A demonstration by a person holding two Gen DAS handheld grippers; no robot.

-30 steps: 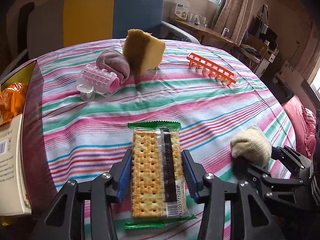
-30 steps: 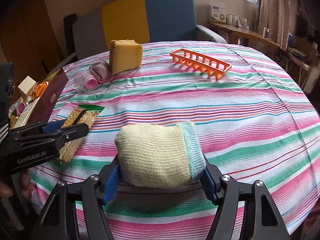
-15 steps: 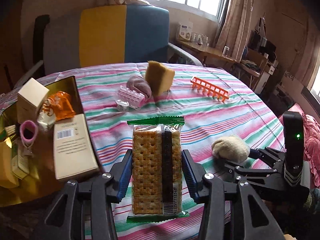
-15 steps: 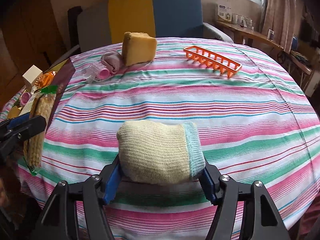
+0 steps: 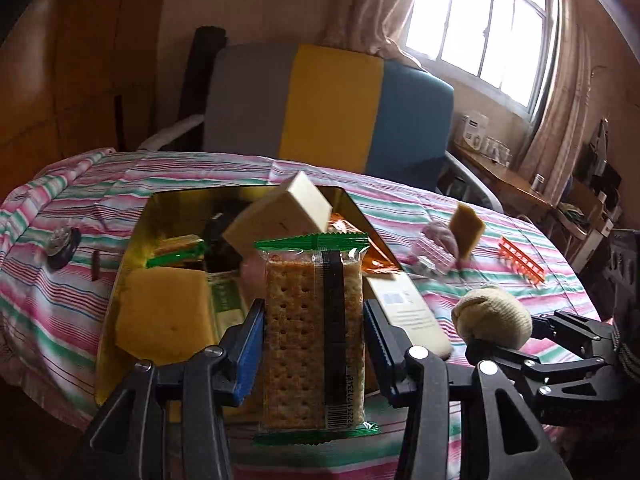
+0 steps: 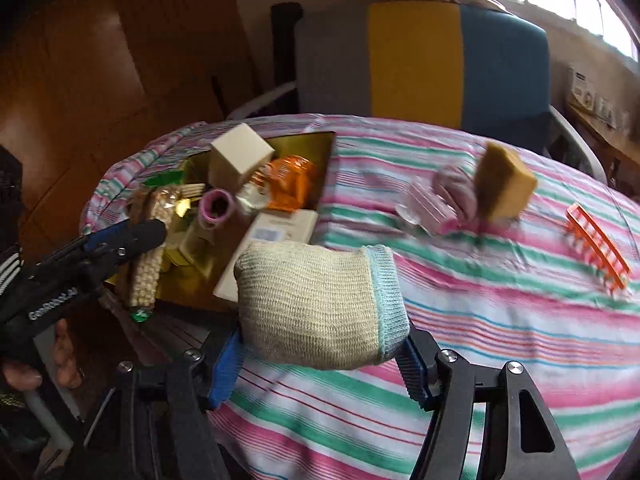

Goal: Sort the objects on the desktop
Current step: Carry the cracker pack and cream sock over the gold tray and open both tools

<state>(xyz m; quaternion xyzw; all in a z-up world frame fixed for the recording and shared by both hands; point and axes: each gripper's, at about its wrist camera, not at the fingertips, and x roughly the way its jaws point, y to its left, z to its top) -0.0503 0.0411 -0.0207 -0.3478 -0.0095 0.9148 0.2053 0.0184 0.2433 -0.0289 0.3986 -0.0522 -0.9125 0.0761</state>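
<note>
My left gripper point(image 5: 314, 344) is shut on a cracker packet point(image 5: 316, 336) with green ends and holds it upright above the near edge of a gold tray point(image 5: 248, 194). It also shows in the right wrist view point(image 6: 148, 248). My right gripper point(image 6: 320, 356) is shut on a cream rolled sock point(image 6: 316, 304) with a pale blue cuff, lifted above the striped tablecloth just right of the tray point(image 6: 324, 140). The sock also shows in the left wrist view point(image 5: 494, 318).
The tray holds a yellow sponge point(image 5: 164, 316), a cream box point(image 5: 280, 210), an orange packet point(image 6: 290, 182), a pink roll point(image 6: 216, 206) and a white booklet point(image 5: 408, 312). On the cloth lie another sponge point(image 6: 504, 184), a mauve sock point(image 6: 456, 192), a pink roller point(image 6: 424, 208) and an orange rack point(image 6: 600, 252).
Both grippers have lifted and swung left with their loads. The cracker packet is now over the tray, and the sock is off the cloth beside it.
</note>
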